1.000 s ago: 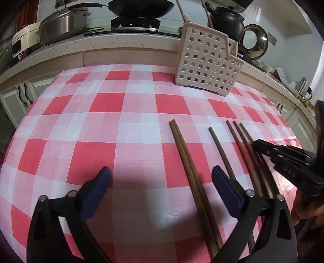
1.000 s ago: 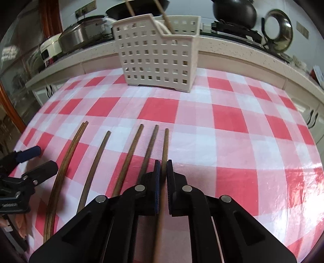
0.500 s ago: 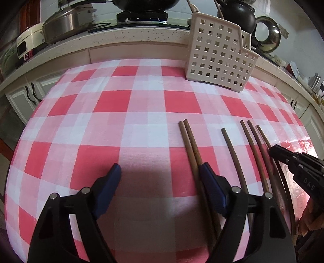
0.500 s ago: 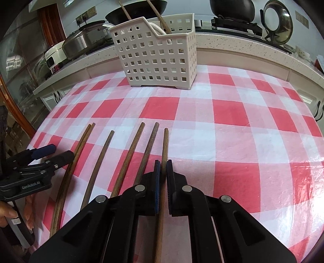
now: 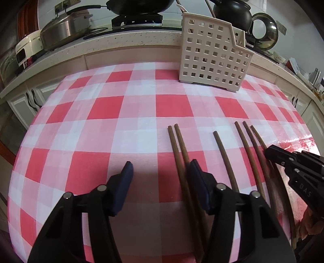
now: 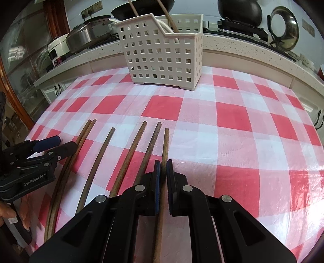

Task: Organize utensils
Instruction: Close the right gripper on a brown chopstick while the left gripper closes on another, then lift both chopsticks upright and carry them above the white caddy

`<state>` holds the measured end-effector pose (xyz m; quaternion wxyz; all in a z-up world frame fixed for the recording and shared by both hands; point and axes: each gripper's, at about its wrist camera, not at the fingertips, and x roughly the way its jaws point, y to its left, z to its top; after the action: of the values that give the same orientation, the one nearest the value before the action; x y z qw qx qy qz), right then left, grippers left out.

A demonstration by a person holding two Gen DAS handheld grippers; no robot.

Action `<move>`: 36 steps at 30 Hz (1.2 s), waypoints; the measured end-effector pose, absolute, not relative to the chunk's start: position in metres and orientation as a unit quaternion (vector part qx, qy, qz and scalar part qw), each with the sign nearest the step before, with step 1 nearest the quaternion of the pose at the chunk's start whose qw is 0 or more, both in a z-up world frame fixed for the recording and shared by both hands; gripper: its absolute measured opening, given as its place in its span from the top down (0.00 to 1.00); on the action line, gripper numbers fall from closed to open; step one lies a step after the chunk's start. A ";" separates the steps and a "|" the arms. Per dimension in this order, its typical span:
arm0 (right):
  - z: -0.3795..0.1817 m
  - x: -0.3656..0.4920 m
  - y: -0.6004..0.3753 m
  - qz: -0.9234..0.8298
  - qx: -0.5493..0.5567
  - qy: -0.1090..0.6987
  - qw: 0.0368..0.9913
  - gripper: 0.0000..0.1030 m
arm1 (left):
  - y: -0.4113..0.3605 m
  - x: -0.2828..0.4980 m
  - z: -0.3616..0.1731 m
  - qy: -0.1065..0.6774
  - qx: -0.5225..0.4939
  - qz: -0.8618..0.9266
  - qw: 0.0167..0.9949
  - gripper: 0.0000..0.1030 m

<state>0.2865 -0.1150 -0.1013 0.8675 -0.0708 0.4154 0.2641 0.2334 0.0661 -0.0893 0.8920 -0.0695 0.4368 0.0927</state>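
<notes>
Several brown chopsticks lie side by side on the red-checked tablecloth [image 5: 101, 125]. My left gripper [image 5: 161, 174] hovers low over the leftmost pair of chopsticks [image 5: 178, 149]. Its jaws are closing: the pair runs just inside the right finger [image 5: 199, 182], while the left finger is well apart from it. My right gripper [image 6: 163, 161] is shut on the rightmost chopstick [image 6: 166, 141], which rests on the cloth. A single chopstick [image 6: 103, 149] and two more chopsticks [image 6: 139, 141] lie between. The right gripper [image 5: 271, 153] shows at the left view's right edge, the left gripper [image 6: 62, 142] at the right view's left edge.
A cream perforated utensil basket [image 5: 212, 56] stands at the table's far side, with two sticks [image 6: 170, 22] leaning in it. Behind runs a kitchen counter [image 5: 131, 40] with a steel pan [image 5: 62, 32], a wok and a black kettle [image 5: 232, 12].
The left gripper's jaws have narrowed a good deal and shifted, so the right finger now sits against the leftmost pair. The right gripper has stayed shut on its chopstick.
</notes>
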 end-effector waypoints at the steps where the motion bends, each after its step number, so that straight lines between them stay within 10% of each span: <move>1: -0.101 0.287 -0.115 0.264 -0.071 0.415 0.868 0.93 | 0.068 0.233 -0.089 0.438 -0.080 0.087 0.891 0.51; 16: -0.101 0.289 -0.113 0.265 -0.075 0.416 0.867 0.93 | 0.054 0.235 -0.093 0.438 -0.049 0.098 0.892 0.58; 23: -0.101 0.288 -0.104 0.260 -0.112 0.409 0.867 0.93 | 0.050 0.234 -0.091 0.437 -0.037 0.074 0.896 0.91; 36: -0.080 0.282 -0.124 0.296 -0.060 0.374 0.877 0.94 | 0.062 0.224 -0.076 0.410 -0.088 0.019 0.908 0.95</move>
<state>0.2815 -0.1243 -0.0798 0.8769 -0.0602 0.3741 0.2957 0.2238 0.0616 -0.0763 0.9078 -0.0876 0.4097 0.0186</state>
